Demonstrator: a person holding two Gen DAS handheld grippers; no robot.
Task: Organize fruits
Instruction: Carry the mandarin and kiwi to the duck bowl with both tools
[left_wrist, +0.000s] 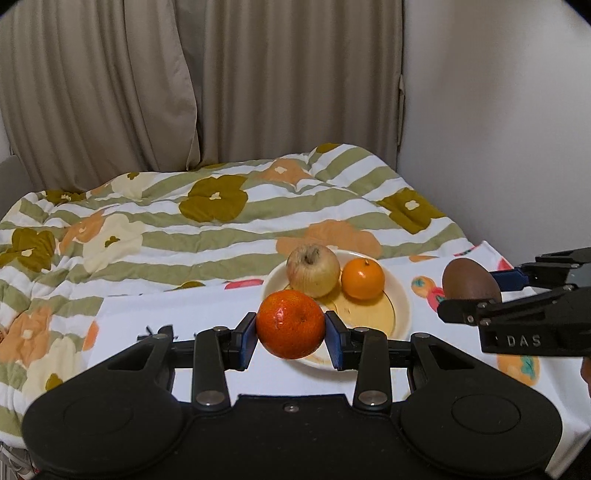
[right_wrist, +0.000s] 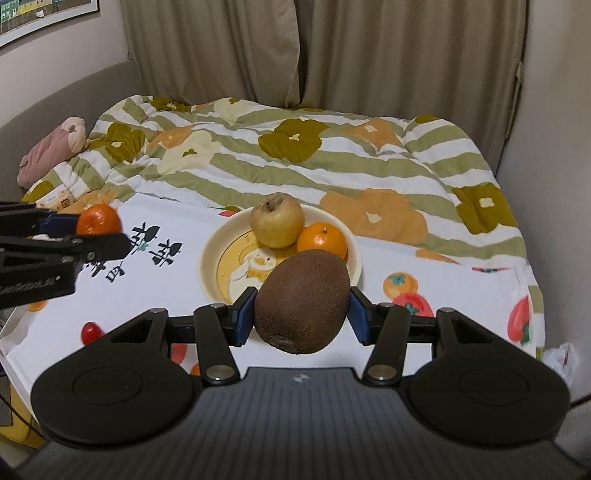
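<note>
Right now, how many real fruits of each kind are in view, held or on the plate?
Oranges: 2, one in the left gripper, one on the plate
Apple: 1, on the plate
Kiwi: 1, in the right gripper
Total: 4

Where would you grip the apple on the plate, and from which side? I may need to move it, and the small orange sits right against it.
Grip the apple across its widest middle, coming from above with the stem dimple up. It stands upright on the plate, and the small orange touches its right flank, so place the fingers front and back rather than left and right, probably.
</note>
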